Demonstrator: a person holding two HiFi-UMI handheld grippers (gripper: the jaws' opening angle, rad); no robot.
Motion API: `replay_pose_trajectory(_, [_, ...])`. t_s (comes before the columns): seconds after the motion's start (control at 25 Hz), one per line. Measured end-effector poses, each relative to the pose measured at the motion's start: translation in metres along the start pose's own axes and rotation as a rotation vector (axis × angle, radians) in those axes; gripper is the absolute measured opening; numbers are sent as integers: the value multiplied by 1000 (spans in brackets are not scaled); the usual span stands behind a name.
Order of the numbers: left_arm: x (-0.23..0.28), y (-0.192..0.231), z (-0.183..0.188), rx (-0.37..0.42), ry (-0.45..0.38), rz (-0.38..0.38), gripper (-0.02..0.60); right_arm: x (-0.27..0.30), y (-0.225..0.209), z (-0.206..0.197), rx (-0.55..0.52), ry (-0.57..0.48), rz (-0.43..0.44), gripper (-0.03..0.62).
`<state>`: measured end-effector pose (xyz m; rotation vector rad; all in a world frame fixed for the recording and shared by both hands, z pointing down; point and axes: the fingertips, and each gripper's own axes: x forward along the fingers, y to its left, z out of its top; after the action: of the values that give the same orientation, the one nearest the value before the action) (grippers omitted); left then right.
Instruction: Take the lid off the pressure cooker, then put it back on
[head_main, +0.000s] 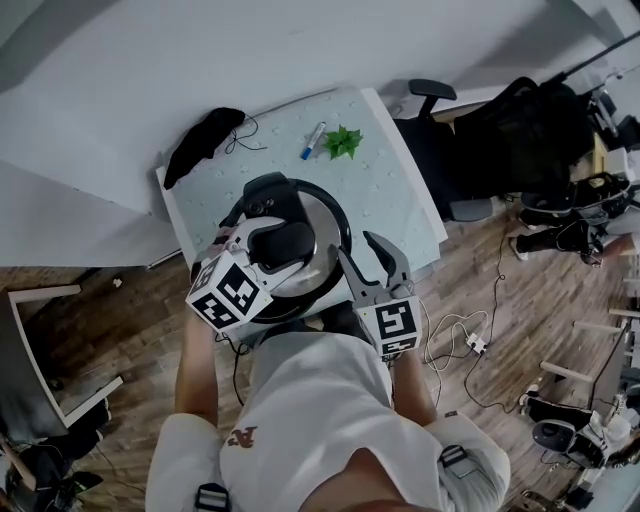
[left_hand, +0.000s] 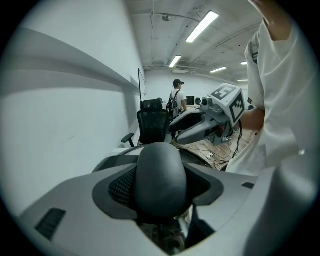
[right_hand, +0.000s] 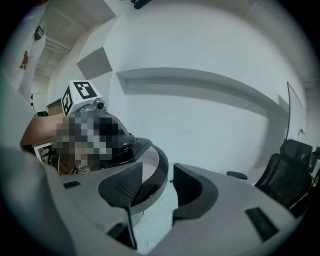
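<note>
We see the pressure cooker (head_main: 346, 225) standing on the near part of the pale table (head_main: 400, 200) with the lid (head_main: 322, 222) over its mouth, so its contents are hidden, and we cannot tell whether the lid sits tight. The lid's black handle (left_hand: 162, 180) lies level, its long axis running from the far rim toward us. Our left gripper (head_main: 285, 243) pinches the handle's near end, while our right gripper (head_main: 362, 250) is by the right rim, jaws spread on nothing.

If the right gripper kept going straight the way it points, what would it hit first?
Likely the bare table beside the pressure cooker; its rim is close, so a jaw might graze it first.
</note>
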<state>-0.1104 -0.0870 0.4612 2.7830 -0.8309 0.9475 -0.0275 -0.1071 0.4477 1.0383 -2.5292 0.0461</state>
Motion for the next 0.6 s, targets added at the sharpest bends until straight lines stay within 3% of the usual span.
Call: replay_pose_trajectory(0.6, [81,11,65,-77,-6,126,273,-29,-93,-26,39,-18,-9,195])
